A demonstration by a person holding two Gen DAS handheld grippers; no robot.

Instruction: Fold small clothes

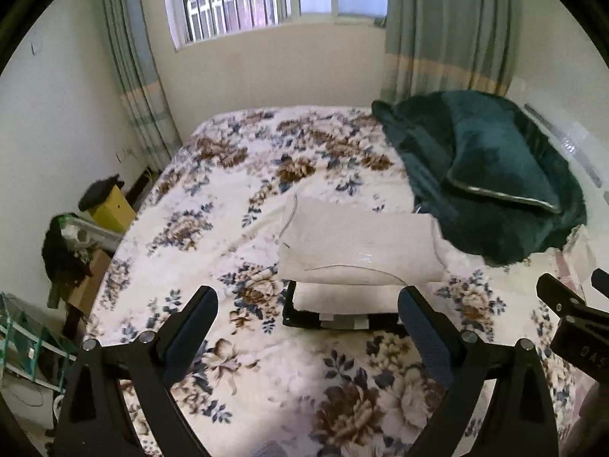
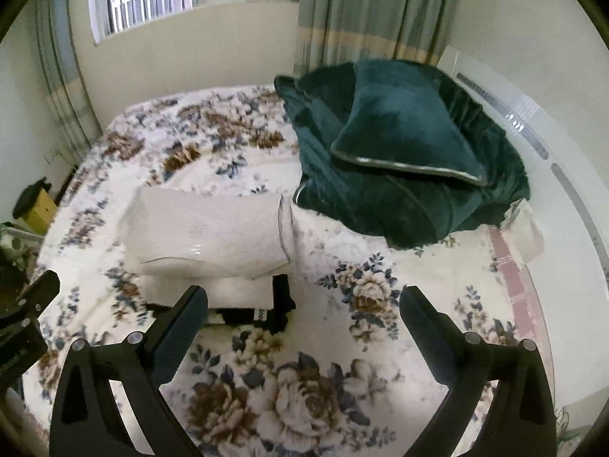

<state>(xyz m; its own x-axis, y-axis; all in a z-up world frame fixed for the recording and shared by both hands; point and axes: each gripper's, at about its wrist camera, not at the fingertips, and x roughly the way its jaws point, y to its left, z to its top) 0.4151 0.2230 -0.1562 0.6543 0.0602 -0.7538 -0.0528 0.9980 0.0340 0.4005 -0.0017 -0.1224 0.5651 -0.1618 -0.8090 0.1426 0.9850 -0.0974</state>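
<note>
A stack of folded small clothes lies on the floral bedspread (image 1: 228, 175). On top is a cream folded garment (image 1: 357, 243), under it a white one (image 1: 342, 299), at the bottom a black one (image 1: 300, 318). The stack also shows in the right wrist view: cream (image 2: 205, 228), white (image 2: 236, 293), black (image 2: 278, 304). My left gripper (image 1: 308, 316) is open and empty, just short of the stack. My right gripper (image 2: 304, 316) is open and empty, to the right of the stack. The right gripper's fingers (image 1: 563, 301) show at the left view's right edge.
A dark green plush blanket with a pillow (image 1: 483, 175) is heaped at the bed's far right, also in the right wrist view (image 2: 403, 152). A white headboard (image 2: 563, 175) runs along the right. Boxes and clutter (image 1: 95, 209) stand on the floor at left. Curtains and a window are behind.
</note>
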